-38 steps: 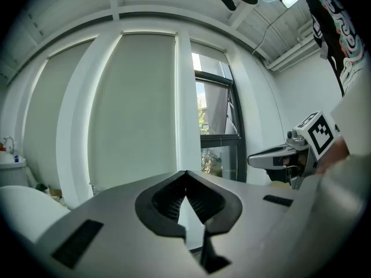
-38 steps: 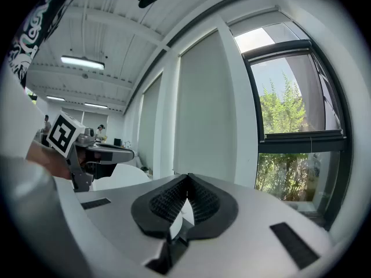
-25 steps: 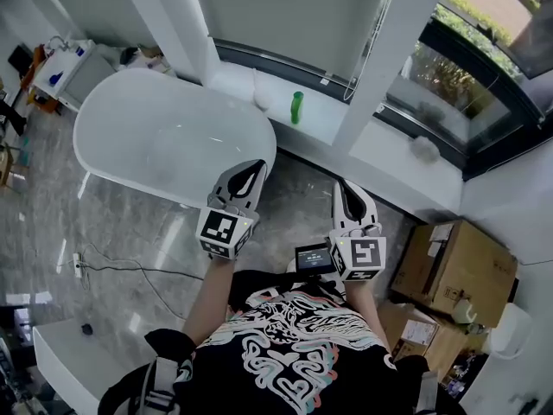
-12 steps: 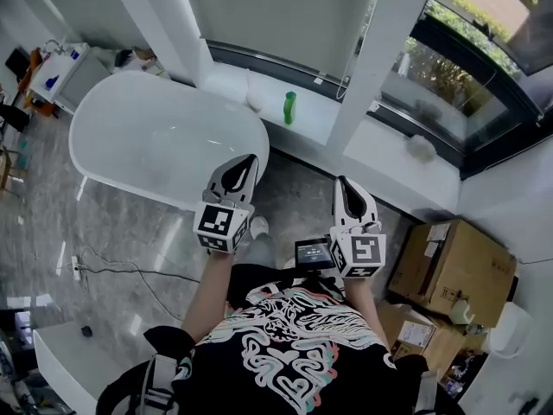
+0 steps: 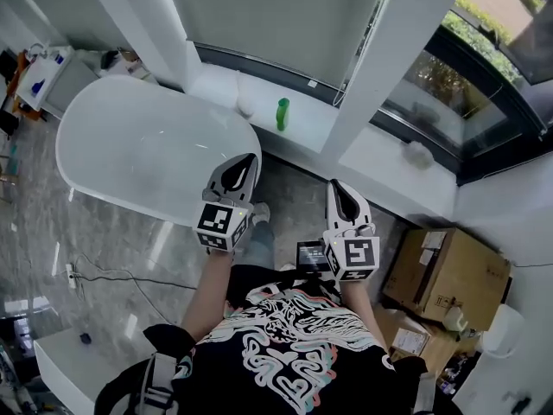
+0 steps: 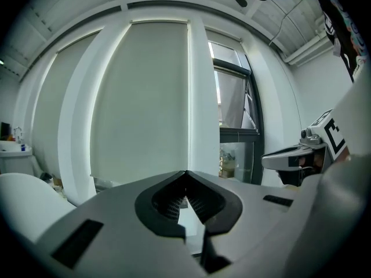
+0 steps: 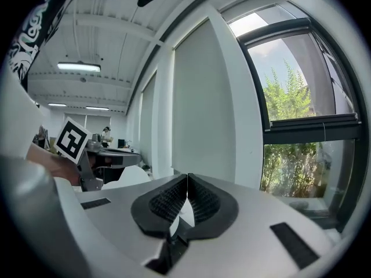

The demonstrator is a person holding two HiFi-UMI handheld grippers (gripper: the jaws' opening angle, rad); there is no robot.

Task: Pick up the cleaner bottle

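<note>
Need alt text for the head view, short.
From above: a person points a shut left hand-held gripper and shut right hand-held gripper toward a green cleaner bottle standing on a white window ledge, neither touching it. A white bathtub lies at left, cardboard boxes at right.

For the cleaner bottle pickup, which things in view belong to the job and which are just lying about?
Belongs to the job:
- green cleaner bottle, upright on the window ledge
- left gripper, shut and empty
- right gripper, shut and empty

Just lying about:
- white bathtub
- cardboard boxes
</note>
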